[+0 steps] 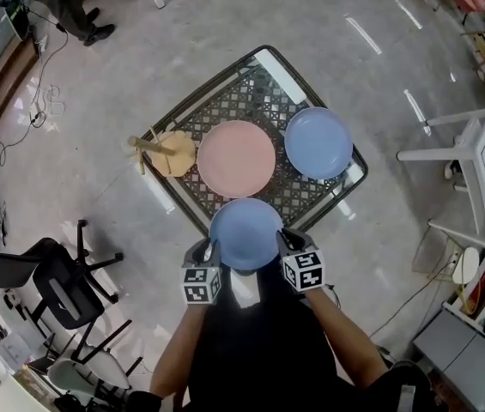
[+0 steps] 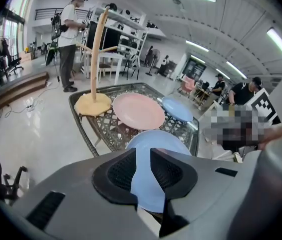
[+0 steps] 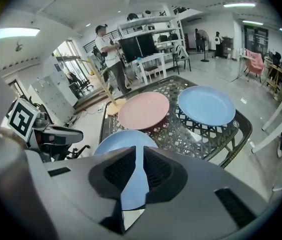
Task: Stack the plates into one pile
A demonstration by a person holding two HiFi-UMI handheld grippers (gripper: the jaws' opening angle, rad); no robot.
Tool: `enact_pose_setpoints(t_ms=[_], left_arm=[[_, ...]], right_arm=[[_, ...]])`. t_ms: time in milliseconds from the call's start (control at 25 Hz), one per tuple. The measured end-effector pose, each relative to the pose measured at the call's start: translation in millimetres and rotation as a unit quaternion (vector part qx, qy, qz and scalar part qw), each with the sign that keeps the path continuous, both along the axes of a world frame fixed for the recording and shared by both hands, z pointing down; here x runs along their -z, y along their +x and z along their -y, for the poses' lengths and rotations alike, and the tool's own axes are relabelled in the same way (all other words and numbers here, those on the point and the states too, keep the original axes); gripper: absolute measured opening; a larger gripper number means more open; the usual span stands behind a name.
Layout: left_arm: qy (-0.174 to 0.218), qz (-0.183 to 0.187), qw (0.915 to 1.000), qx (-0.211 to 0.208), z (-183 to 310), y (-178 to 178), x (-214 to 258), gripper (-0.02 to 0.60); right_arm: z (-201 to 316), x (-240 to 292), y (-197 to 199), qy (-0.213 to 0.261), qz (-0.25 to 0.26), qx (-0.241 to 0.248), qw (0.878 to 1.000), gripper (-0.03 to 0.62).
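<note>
Three plates lie apart on a dark lattice table (image 1: 192,110): a pink plate (image 1: 236,159) in the middle, a blue plate (image 1: 318,142) to its right, and a second blue plate (image 1: 245,230) at the near corner. My left gripper (image 1: 212,249) sits at this near plate's left rim and my right gripper (image 1: 287,239) at its right rim. In the left gripper view the left gripper (image 2: 141,151) is open, and the near plate (image 2: 155,139) shows through the gap. The right gripper (image 3: 139,149) shows a narrower gap over the same plate (image 3: 121,139). Neither pair of pads presses on it.
A wooden stand with pegs (image 1: 166,151) on a round tan base stands at the table's left corner beside the pink plate. A black office chair (image 1: 62,286) is on the floor at near left. White furniture (image 1: 482,157) stands at right. A person (image 2: 70,39) stands far behind the table.
</note>
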State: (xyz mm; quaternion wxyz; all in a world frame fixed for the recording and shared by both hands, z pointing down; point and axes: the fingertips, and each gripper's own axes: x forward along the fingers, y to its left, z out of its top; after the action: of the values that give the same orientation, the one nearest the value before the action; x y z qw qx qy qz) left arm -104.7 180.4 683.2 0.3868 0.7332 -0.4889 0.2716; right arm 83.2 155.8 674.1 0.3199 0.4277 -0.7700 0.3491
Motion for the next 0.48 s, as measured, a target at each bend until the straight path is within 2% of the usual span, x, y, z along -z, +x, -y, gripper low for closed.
enact_pose_setpoints(t_ms=[160, 280, 480], left_arm=[[-0.021, 0.011, 0.9997, -0.001, -2.9, -4.3, -23.0, 0.119], [-0.027, 0.021, 0.9993, -0.014, -4.8, -3.1, -36.6, 0.129], [-0.070, 0.019, 0.9973, -0.005, -19.6, -9.2, -65.3, 0.147]], right_arm=[[-7.1, -26.7, 6.4, -0.030, -0.018, 0.007, 0.999, 0.060], [-13.6, -44.3, 12.7, -0.055, -0.029, 0.006, 0.998, 0.077], [-23.4, -72.1, 21.4, -0.095, -0.052, -0.003, 0.994, 0.080]])
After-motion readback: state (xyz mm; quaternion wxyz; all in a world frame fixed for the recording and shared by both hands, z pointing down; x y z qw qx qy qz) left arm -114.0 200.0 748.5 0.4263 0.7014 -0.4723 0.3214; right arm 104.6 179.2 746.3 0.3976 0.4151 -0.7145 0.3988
